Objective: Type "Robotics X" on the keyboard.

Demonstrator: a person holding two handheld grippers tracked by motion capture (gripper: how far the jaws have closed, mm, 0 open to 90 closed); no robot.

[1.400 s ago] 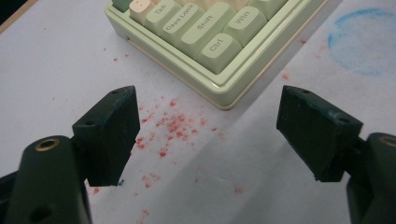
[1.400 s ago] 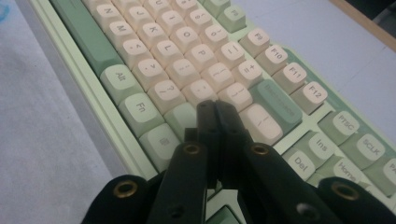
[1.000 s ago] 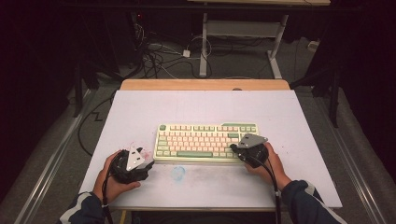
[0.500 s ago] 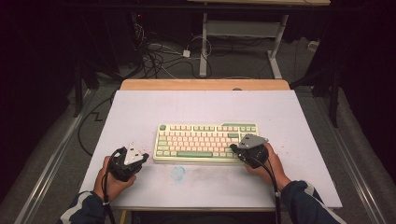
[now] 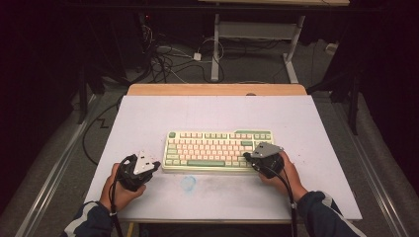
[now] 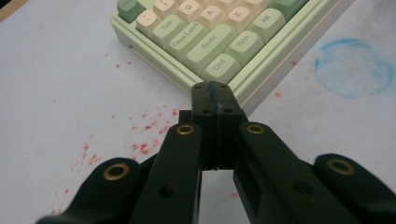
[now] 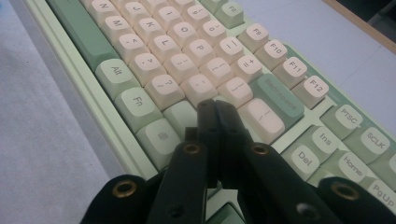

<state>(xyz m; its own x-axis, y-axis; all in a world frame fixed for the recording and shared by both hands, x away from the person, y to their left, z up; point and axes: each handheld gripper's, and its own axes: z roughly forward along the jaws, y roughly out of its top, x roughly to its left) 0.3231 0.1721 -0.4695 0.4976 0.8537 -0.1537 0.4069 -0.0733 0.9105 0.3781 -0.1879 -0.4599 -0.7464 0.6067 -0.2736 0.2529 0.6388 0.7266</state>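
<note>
Resting with jaws closed and empty, the right gripper (image 7: 215,105) sits over the keyboard's (image 5: 217,148) keys while the left gripper (image 6: 211,88) nears its corner, no key visibly pressed yet.

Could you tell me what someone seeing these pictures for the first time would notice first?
Most likely the pastel green and cream keyboard, lying near the front middle of the white table. At each end of it a hand holds a black gripper with shut jaws: the left gripper points at the keyboard's corner by the Ctrl key, the right gripper is over keys near Backspace. Red specks and a faint blue ring stain the table by the left gripper.
</note>
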